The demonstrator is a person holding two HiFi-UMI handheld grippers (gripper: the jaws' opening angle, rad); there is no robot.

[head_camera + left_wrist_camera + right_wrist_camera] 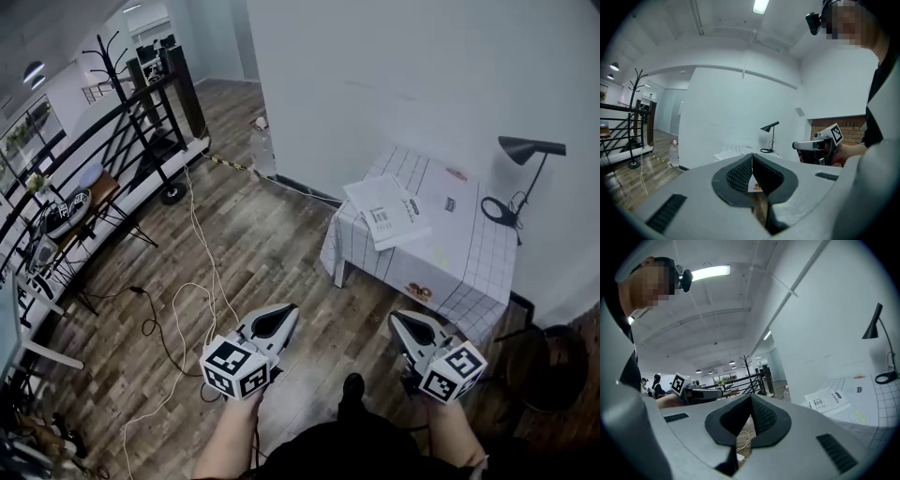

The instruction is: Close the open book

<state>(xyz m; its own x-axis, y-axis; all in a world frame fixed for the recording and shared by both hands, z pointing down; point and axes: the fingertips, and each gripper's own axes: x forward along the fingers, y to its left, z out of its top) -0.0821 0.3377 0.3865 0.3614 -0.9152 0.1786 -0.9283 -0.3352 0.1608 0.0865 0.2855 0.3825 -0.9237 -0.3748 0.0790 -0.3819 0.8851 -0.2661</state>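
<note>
The open book lies with its white pages up on the near left part of a small table covered in a white checked cloth. The book also shows in the left gripper view and in the right gripper view. Both grippers are held over the wooden floor, well short of the table, and point toward it. My left gripper is shut with nothing in it. My right gripper also has its jaws together and empty.
A black desk lamp stands at the table's far right corner, against the white wall. White and black cables trail over the floor at the left. A black railing, a coat rack and a dark stool border the area.
</note>
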